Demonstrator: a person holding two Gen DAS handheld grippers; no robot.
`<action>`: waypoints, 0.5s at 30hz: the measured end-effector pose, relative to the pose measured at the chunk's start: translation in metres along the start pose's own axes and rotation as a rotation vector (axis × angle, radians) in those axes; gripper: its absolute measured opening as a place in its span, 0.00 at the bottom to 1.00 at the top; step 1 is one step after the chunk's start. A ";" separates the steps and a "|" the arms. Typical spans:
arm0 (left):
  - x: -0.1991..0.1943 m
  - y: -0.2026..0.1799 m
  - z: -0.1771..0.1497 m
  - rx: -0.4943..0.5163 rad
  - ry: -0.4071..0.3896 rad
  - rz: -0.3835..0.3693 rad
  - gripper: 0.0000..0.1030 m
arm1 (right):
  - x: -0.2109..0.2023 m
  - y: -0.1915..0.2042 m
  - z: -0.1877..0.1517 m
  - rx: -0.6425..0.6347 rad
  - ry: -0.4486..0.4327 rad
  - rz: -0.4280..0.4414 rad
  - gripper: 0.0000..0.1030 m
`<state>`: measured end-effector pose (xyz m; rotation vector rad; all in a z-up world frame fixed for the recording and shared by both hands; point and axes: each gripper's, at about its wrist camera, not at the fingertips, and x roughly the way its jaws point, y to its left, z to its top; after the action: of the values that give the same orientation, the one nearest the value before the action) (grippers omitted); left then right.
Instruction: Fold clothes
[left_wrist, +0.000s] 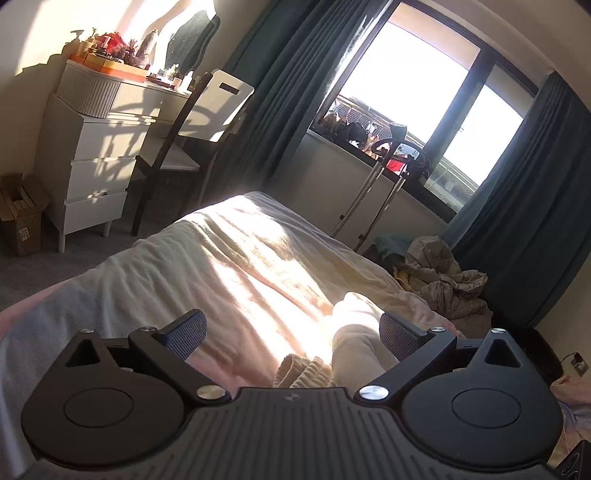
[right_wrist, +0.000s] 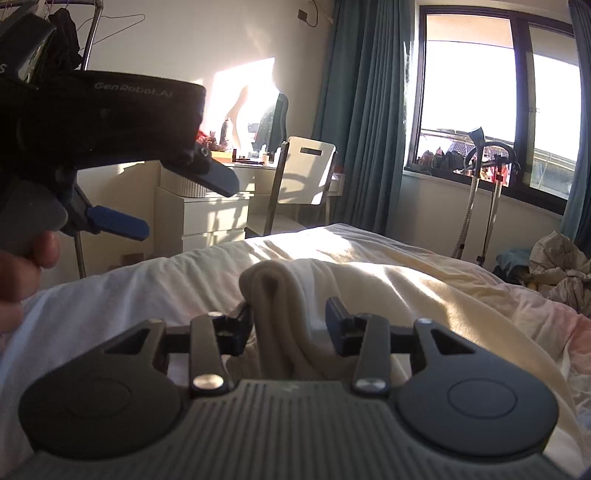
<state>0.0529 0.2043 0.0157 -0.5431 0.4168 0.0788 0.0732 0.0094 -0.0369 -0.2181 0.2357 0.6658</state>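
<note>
Left wrist view first: the left gripper (left_wrist: 291, 330) hovers over a bed (left_wrist: 207, 258) covered in a pale, sunlit sheet, and its two fingers stand wide apart with nothing pressed between the pads. A cream garment (left_wrist: 351, 332), bunched and partly rolled, lies on the sheet between the fingers, close against the right-hand finger (left_wrist: 400, 334); whether it touches that pad cannot be told. Its ribbed hem (left_wrist: 303, 373) lies nearest the camera. Beyond the bed stand a white chest of drawers (left_wrist: 88, 173), a white chair (left_wrist: 218, 107), dark teal curtains (left_wrist: 295, 74) and a bright window (left_wrist: 424, 88). A crumpled heap of cloth (left_wrist: 443, 273) lies past the bed's far right edge.

Right wrist view: the right gripper (right_wrist: 290, 314) sits low over the same bed (right_wrist: 406, 280), fingers parted. The cream garment (right_wrist: 280, 306) stands in a folded hump between them; it lies against the left-hand finger (right_wrist: 238, 325) and is clear of the right-hand one, so it is not clamped. At upper left the left gripper (right_wrist: 184, 206) hangs in the air, its blue-padded fingers spread and empty, with part of a hand (right_wrist: 22, 266) below it.
</note>
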 end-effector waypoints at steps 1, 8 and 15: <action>0.003 -0.006 -0.004 0.000 0.013 -0.008 0.98 | -0.010 -0.003 0.001 0.000 0.006 0.011 0.46; 0.027 -0.035 -0.034 0.014 0.108 0.035 0.98 | -0.102 -0.061 -0.004 0.097 0.042 -0.033 0.55; 0.047 -0.036 -0.051 -0.012 0.151 0.100 0.86 | -0.137 -0.141 -0.051 0.467 0.112 -0.214 0.66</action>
<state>0.0836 0.1461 -0.0253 -0.5421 0.5913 0.1366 0.0506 -0.1925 -0.0287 0.1673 0.4607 0.3719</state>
